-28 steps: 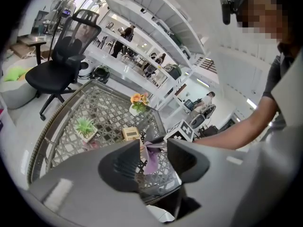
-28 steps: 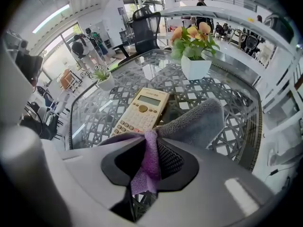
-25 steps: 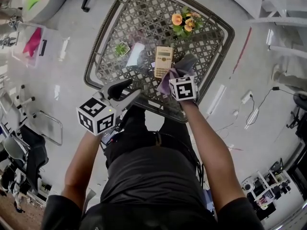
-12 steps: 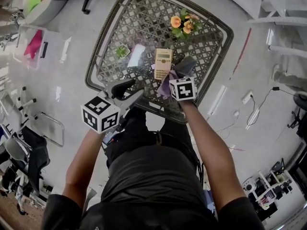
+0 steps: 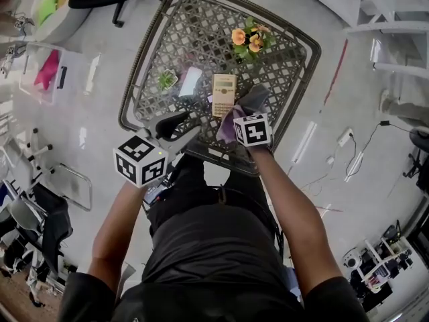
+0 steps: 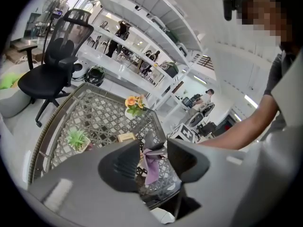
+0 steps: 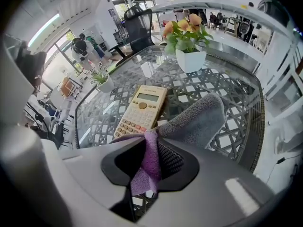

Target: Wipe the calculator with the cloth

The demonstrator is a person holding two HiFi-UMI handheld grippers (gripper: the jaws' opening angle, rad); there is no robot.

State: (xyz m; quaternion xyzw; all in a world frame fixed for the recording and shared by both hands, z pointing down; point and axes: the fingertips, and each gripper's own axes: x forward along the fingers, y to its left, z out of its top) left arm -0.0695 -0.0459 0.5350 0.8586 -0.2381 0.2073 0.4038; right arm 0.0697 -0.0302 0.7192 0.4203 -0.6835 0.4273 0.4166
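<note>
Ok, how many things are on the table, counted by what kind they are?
Potted plants: 2, the orange-flowered plant and the small green plant
Calculator: 1
Cloth: 1, pinched in the right claw
Total: 4

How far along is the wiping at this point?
Done: the cloth is picked up, pinched in the right gripper. In hand: it lies at the near corner of the calculator. To do: the calculator's face is uncovered, and no pass over it shows. The left gripper hangs open, empty.
</note>
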